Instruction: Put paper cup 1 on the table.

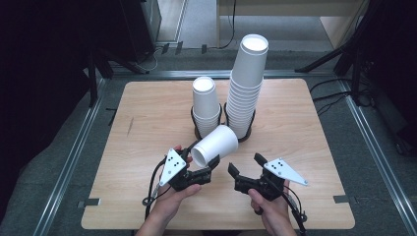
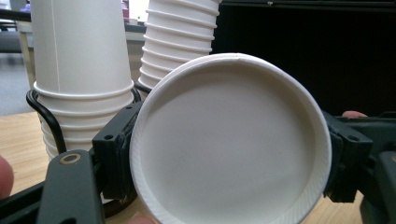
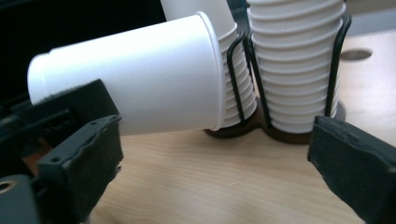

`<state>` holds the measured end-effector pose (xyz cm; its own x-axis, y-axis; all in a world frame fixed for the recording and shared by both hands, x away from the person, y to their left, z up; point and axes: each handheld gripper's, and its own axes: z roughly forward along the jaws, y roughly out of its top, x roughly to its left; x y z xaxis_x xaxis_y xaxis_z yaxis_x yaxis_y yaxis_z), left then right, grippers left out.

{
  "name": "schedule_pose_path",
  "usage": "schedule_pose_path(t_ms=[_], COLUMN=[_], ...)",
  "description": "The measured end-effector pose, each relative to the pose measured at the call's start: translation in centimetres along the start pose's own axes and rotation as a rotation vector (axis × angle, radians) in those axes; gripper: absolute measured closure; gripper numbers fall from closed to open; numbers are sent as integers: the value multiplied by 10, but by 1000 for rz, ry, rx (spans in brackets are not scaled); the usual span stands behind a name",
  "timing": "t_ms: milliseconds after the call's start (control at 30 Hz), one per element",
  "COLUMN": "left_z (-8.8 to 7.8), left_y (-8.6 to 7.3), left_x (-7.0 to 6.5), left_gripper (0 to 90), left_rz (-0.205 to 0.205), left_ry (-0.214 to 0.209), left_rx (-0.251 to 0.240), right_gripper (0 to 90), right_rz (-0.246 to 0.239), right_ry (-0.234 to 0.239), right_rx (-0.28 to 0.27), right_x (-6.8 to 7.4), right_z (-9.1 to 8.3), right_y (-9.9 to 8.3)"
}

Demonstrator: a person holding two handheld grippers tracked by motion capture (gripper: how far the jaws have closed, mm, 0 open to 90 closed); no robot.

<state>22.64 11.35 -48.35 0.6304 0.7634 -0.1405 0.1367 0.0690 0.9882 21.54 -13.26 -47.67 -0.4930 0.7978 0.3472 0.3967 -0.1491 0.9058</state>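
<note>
- White paper cup [image 1: 215, 144] sits pinched in your left gripper [image 1: 205, 167], lifted clear of the light wooden table [image 1: 147, 113] and just in front of the two stacks.
- You hold it by its closed base end — in the left gripper view the recessed bottom [image 2: 231, 144] faces the camera with a black jaw pressed on either side, so the grip is across the narrow end, where the cup is probably stiffest.
- Its long axis lies nearly level, tipped a little: the base points back toward you, the rolled open rim [image 3: 212, 74] points away toward the racks.
- That rim is close beside the short stack of white paper cups [image 1: 205, 105] in its black wire holder [image 3: 238, 79]; the tall stack of white paper cups [image 1: 246, 88] stands just to the right in a second holder.
- Your right gripper [image 1: 245, 169] carries nothing — its jaws stand spread wide, low over the table and near the cup's side, probably waiting to steady or take it.
</note>
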Motion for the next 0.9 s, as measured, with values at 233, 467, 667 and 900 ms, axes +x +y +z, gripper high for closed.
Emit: schedule_pose_path(t_ms=[233,467,667,900], left_z=[1,3,5,6], left_y=[-2,-5,-7,-8], left_x=[-2,-8,-12,-17], left_gripper=[224,226,231,232], left_rz=[-5,5,11,22], left_ry=[-2,3,-1,-4], left_rx=[-14,-26,-18,-24], right_gripper=[0,0,0,0], right_rz=[177,411,638,873], right_ry=[71,127,158,174], right_rx=[19,26,43,56], right_x=[-4,-11,-16,-21], right_z=[-3,-7,-7,-2], right_y=[5,11,12,12])
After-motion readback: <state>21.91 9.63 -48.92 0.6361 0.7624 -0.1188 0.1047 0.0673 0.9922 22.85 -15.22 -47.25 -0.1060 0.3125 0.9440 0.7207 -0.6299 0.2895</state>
